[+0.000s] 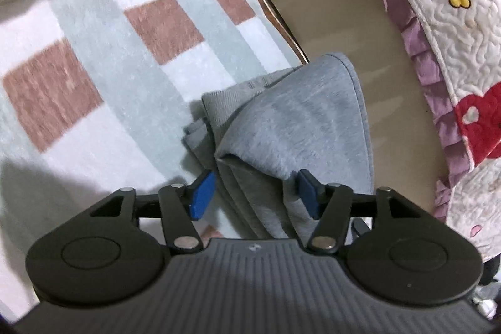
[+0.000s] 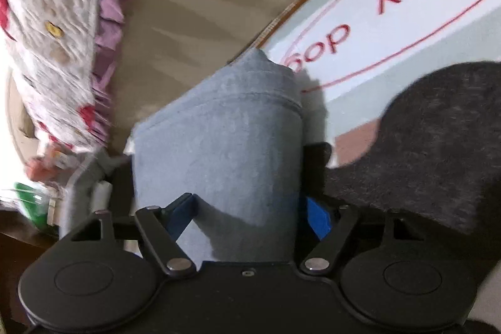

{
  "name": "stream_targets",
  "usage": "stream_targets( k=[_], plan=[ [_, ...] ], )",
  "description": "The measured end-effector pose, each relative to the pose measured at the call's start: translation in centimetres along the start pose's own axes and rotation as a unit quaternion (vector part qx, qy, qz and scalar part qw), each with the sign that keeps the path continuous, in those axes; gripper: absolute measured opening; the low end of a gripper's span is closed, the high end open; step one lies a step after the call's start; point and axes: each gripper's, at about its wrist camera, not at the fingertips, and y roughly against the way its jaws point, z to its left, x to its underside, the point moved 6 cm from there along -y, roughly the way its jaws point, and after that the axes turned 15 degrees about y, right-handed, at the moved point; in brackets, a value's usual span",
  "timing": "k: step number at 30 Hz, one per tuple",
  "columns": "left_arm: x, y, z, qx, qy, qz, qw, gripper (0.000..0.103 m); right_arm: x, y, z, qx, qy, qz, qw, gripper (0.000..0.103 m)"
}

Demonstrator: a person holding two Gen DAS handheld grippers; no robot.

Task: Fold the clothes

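A folded light grey garment (image 1: pixel 281 121) lies at the rug's edge, partly on the bare floor. In the left wrist view my left gripper (image 1: pixel 255 194) is open, with the garment's near end between its blue pads (image 1: pixel 202 196); the pads stand apart and do not squeeze the cloth. The right wrist view shows the same grey garment (image 2: pixel 219 146) filling the wide gap of my right gripper (image 2: pixel 250 216). That gripper is open, and its right pad (image 2: pixel 317 218) stands just clear of the cloth's edge.
The rug (image 1: pixel 109 114) is pale green and white with brown squares; its other part (image 2: pixel 407 36) carries a red oval with lettering. Beige floor (image 1: pixel 328 5) runs beside it. A quilted cover with a purple frill (image 1: pixel 454 36) hangs close by. Dark grey fabric (image 2: pixel 422 146) lies at right.
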Motion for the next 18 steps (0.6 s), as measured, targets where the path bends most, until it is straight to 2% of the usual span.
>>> stream_targets(
  k=[1,3,5,7,9,11,13,15,18],
  plan=[
    [0.0,-0.2,0.2,0.003,0.006,0.001,1.0000,0.063,-0.1,-0.2,0.2,-0.002,0.004,-0.004,1.000,0.082],
    [-0.2,-1.1,0.7,0.000,0.015,-0.008,0.9999,0.070,-0.4,-0.6,0.7,0.001,0.017,-0.009,1.000,0.080],
    [-0.1,-2.2,0.3,-0.003,-0.012,-0.009,0.9999,0.077,-0.8,-0.3,1.5,-0.001,0.034,-0.015,0.999,0.063],
    [-0.3,-2.8,-0.1,-0.020,-0.047,-0.022,0.9984,0.081,-1.8,0.6,2.5,-0.040,0.016,-0.033,0.998,0.053],
    [-0.3,-2.6,0.3,-0.016,-0.023,-0.027,0.9992,0.081,-2.6,1.0,4.2,-0.054,0.042,-0.036,0.997,0.052],
    [-0.2,-2.5,1.3,-0.008,0.027,-0.010,0.9995,0.081,-3.1,1.2,5.8,-0.058,0.072,-0.035,0.995,0.052],
    [0.0,-2.4,2.4,0.007,0.075,0.010,0.9972,0.081,-3.0,1.1,6.1,-0.058,0.075,-0.033,0.995,0.052],
    [0.1,-2.4,2.5,0.011,0.081,0.016,0.9965,0.082,-3.1,1.0,5.7,-0.056,0.066,-0.031,0.996,0.052],
    [0.0,-3.1,1.6,0.016,0.056,0.008,0.9983,0.085,-3.3,0.8,5.2,-0.056,0.049,-0.028,0.997,0.052]
  ],
)
